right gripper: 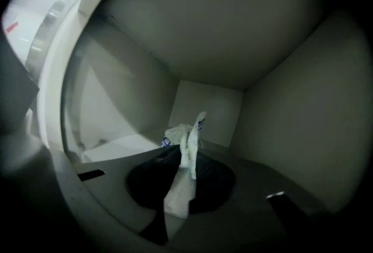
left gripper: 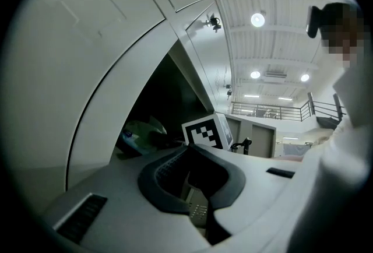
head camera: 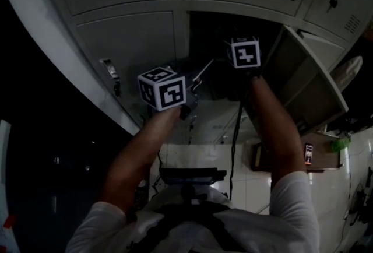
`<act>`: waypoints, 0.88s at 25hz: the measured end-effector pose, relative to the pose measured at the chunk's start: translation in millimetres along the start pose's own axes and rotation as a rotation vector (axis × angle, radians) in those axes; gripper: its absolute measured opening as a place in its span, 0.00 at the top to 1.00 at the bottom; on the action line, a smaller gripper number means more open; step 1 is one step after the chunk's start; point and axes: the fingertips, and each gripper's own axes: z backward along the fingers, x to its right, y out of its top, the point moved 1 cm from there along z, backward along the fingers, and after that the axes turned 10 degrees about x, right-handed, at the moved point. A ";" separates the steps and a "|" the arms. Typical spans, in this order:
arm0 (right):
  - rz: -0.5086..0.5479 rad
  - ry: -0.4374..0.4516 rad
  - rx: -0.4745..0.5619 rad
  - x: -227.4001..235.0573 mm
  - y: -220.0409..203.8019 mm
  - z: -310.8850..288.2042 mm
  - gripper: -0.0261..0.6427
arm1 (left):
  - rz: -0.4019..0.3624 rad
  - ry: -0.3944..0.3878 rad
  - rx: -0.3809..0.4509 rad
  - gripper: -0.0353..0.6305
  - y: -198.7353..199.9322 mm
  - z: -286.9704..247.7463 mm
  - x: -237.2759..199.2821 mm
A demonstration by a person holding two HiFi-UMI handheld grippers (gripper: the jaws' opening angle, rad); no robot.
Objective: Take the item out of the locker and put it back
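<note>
The open locker compartment (head camera: 218, 33) is dark in the head view, and my right arm reaches into it. Only the marker cube (head camera: 245, 52) of that gripper shows there. In the right gripper view, my right gripper (right gripper: 185, 169) is shut on a crumpled white packet (right gripper: 187, 144) with blue print, which stands up between the pads (right gripper: 213, 179) above the locker floor (right gripper: 116, 144). My left gripper (left gripper: 195, 188) hangs outside the locker's left edge. Its pads (left gripper: 166, 170) stand a little apart with nothing between them.
The locker's door (head camera: 309, 85) swings open at the right. Closed locker doors (head camera: 125, 42) with vents and latches surround the opening. Inside the compartment, the left gripper view shows a greenish bag (left gripper: 140, 132) beside the right gripper's cube (left gripper: 207, 132). Grey walls (right gripper: 291, 118) close in around the packet.
</note>
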 end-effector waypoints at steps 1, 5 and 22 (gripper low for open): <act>-0.007 0.001 0.007 0.2 1.6 4.3 0.92 | 0.001 -0.002 0.000 0.94 -0.9 0.9 1.6; -0.044 -0.004 0.027 2.3 6.5 22.1 0.93 | 0.003 -0.017 0.009 0.94 -1.6 4.1 9.9; -0.137 0.022 0.140 -13.7 15.5 103.3 0.93 | -0.004 -0.091 0.029 0.94 -3.6 38.6 57.3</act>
